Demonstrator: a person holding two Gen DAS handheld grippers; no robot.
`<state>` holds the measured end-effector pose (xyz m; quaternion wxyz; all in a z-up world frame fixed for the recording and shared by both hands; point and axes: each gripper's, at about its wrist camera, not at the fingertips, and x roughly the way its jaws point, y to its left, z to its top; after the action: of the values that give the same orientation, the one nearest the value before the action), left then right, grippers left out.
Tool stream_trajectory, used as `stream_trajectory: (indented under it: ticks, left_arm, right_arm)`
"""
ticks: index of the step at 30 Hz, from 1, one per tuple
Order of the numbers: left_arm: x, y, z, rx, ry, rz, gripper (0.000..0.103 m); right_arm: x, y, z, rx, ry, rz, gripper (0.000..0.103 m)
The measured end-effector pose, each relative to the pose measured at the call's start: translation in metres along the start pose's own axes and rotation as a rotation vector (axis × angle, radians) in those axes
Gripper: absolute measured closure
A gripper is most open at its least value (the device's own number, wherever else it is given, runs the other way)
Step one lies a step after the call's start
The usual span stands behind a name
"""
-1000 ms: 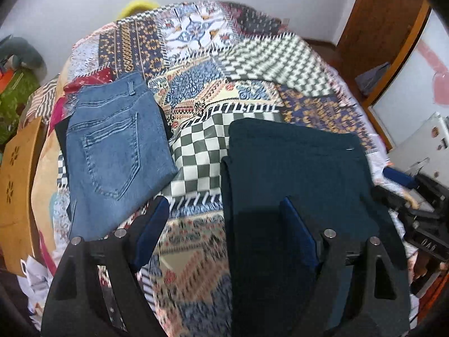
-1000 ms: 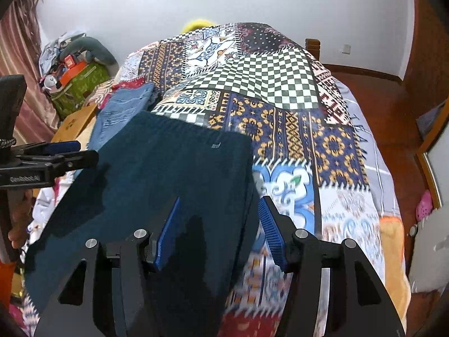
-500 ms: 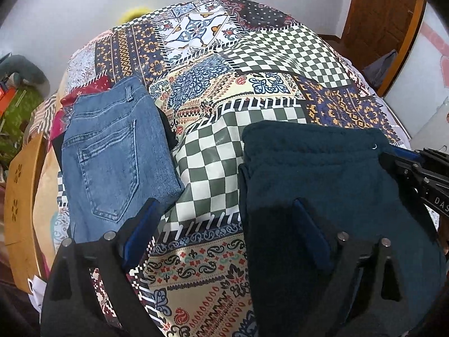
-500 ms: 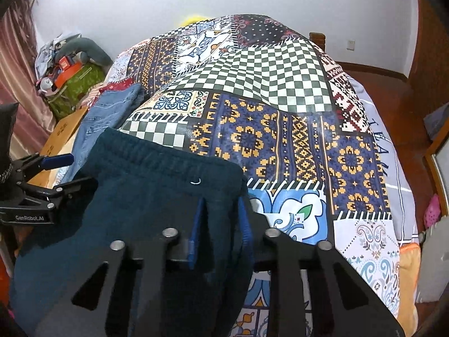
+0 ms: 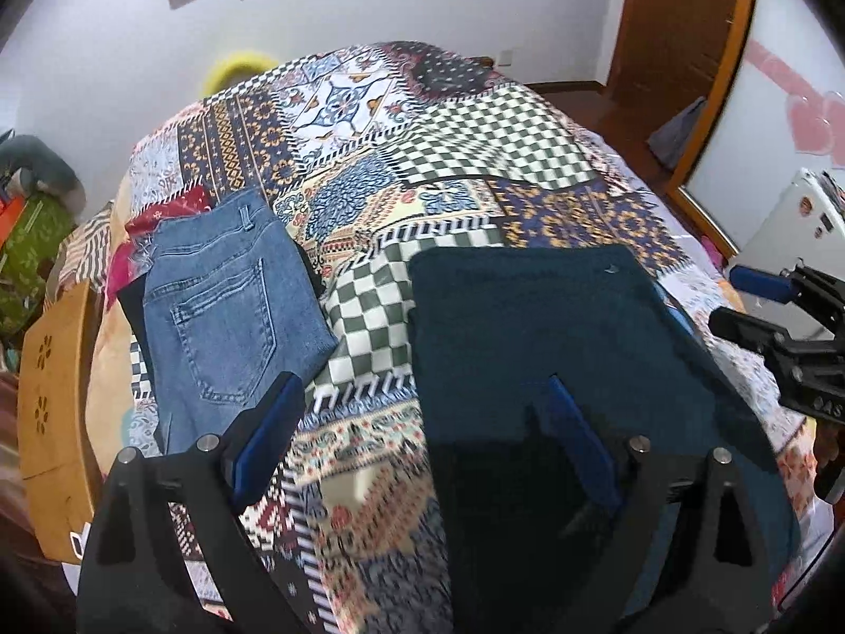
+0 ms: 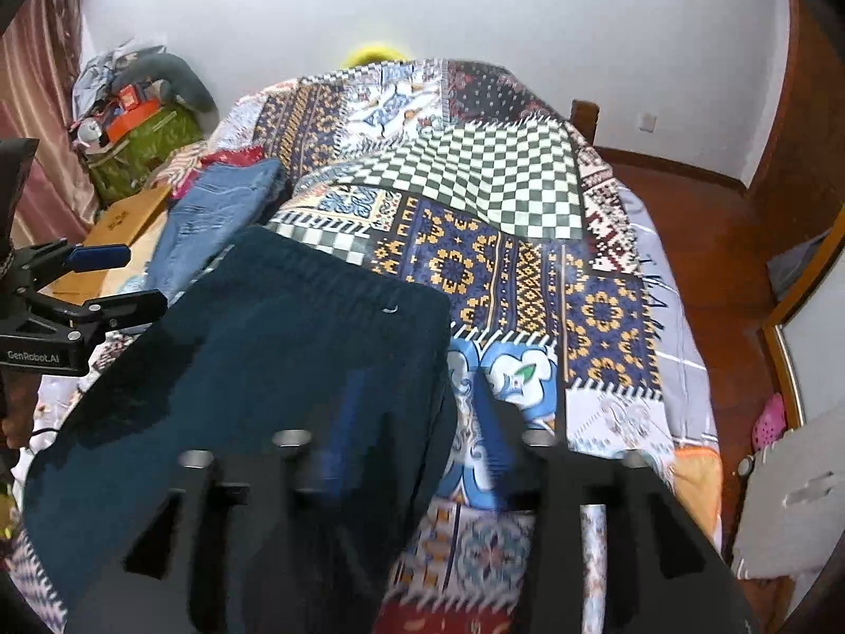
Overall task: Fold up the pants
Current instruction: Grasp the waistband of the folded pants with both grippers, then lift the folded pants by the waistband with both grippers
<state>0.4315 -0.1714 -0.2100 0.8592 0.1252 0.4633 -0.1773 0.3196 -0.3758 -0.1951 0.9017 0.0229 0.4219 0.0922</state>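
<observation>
Dark teal pants [image 5: 538, 327] lie flat on the patchwork bedspread [image 5: 465, 158], waistband toward the far side. They also show in the right wrist view [image 6: 296, 348]. My left gripper [image 5: 422, 422] is open above the pants' left edge and holds nothing. My right gripper [image 6: 417, 422] is open above the pants' right edge, its blue pads blurred by motion. It shows from the side in the left wrist view [image 5: 766, 306]. The left gripper shows in the right wrist view [image 6: 105, 285].
Folded blue jeans [image 5: 227, 306] lie on the bed to the left over red and dark clothes. A wooden board [image 5: 53, 396] sits at the bed's left edge. A green bag [image 6: 142, 148] and clutter stand by the wall. A white appliance [image 5: 792, 227] is on the right.
My right gripper was shut on the pants' right edge half a second ago and has opened and let go. Both grippers have lifted and pulled back; the pants lie flat.
</observation>
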Motion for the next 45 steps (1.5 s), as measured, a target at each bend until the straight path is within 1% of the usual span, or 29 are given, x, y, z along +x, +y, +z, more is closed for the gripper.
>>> stream_trajectory:
  ticks: [2,4,7,9,11,12,14,16,18,20,23,25,26,27,28,30,31,32,33,34,35,36,37,39,42,45]
  left_arm:
    - [-0.007,-0.006,-0.005,0.006,0.006,-0.008,0.009]
    - [-0.011,-0.009,-0.012,0.008,0.027,-0.027,0.009]
    - [-0.006,-0.01,-0.024,0.0,0.083,-0.066,0.008]
    - [0.006,-0.01,-0.031,0.007,0.146,-0.079,0.007]
    - [0.019,-0.01,-0.038,0.017,0.198,-0.077,0.006]
    - [0.024,-0.008,-0.041,0.004,0.21,-0.094,0.005]
    - [0.031,-0.003,-0.04,-0.034,0.23,-0.128,0.003]
    - [0.037,-0.001,-0.036,-0.044,0.254,-0.168,0.003]
    - [0.047,-0.003,-0.031,-0.031,0.275,-0.188,0.001]
    - [0.055,-0.005,-0.027,-0.033,0.295,-0.208,0.001]
    - [0.069,-0.006,-0.022,-0.064,0.337,-0.257,0.001]
    - [0.079,-0.005,-0.021,-0.102,0.368,-0.299,0.001]
    - [0.081,-0.004,-0.02,-0.112,0.37,-0.314,0.002]
    - [0.082,-0.004,-0.019,-0.114,0.368,-0.327,0.004]
    - [0.082,-0.006,-0.019,-0.114,0.36,-0.339,0.007]
    - [0.08,-0.008,-0.017,-0.116,0.345,-0.36,0.021]
    - [0.078,-0.011,-0.016,-0.116,0.338,-0.368,0.025]
    - [0.078,-0.013,-0.015,-0.115,0.335,-0.375,0.032]
    - [0.075,-0.014,-0.015,-0.11,0.326,-0.375,0.036]
    - [0.072,-0.016,-0.015,-0.102,0.312,-0.368,0.038]
    - [0.069,-0.016,-0.015,-0.09,0.3,-0.362,0.043]
    - [0.066,-0.018,-0.015,-0.079,0.289,-0.353,0.048]
    - [0.061,-0.018,-0.015,-0.075,0.275,-0.344,0.051]
    - [0.049,-0.014,-0.014,-0.083,0.256,-0.337,0.061]
    - [0.032,-0.011,-0.013,-0.093,0.212,-0.331,0.064]
    - [0.002,-0.003,-0.011,-0.091,0.128,-0.312,0.065]
  right_arm:
    - [-0.011,0.006,-0.009,-0.008,-0.021,0.002,0.035]
    - [-0.019,0.011,-0.019,-0.008,-0.019,0.016,0.031]
    - [-0.017,0.014,-0.031,0.017,0.015,0.066,0.03]
    - [-0.008,0.011,-0.044,0.072,0.064,0.124,0.03]
    - [0.006,0.01,-0.057,0.097,0.122,0.145,0.03]
    - [0.012,0.008,-0.062,0.106,0.138,0.151,0.03]
    - [0.021,0.0,-0.067,0.17,0.15,0.202,0.03]
    - [0.033,-0.011,-0.065,0.238,0.176,0.259,0.03]
    - [0.043,-0.014,-0.062,0.267,0.203,0.299,0.03]
    - [0.055,-0.017,-0.058,0.288,0.232,0.33,0.03]
    - [0.071,-0.015,-0.053,0.31,0.267,0.376,0.03]
    - [0.081,-0.016,-0.05,0.325,0.287,0.407,0.03]
    - [0.082,-0.016,-0.049,0.316,0.294,0.418,0.033]
    - [0.084,-0.014,-0.046,0.302,0.297,0.432,0.035]
    - [0.083,-0.013,-0.044,0.292,0.301,0.443,0.04]
    - [0.086,-0.01,-0.04,0.294,0.316,0.448,0.045]
    - [0.086,-0.008,-0.038,0.294,0.317,0.449,0.049]
    - [0.085,-0.007,-0.037,0.288,0.312,0.445,0.054]
    - [0.083,-0.005,-0.035,0.278,0.308,0.434,0.057]
    - [0.079,-0.002,-0.034,0.267,0.301,0.418,0.064]
    - [0.077,0.001,-0.033,0.255,0.295,0.404,0.067]
    - [0.074,0.004,-0.031,0.244,0.287,0.392,0.069]
    - [0.071,0.007,-0.028,0.232,0.281,0.378,0.07]
    - [0.063,0.015,-0.02,0.2,0.26,0.352,0.073]
    - [0.049,0.022,-0.008,0.17,0.216,0.345,0.075]
    - [0.031,0.037,0.007,0.127,0.151,0.332,0.076]
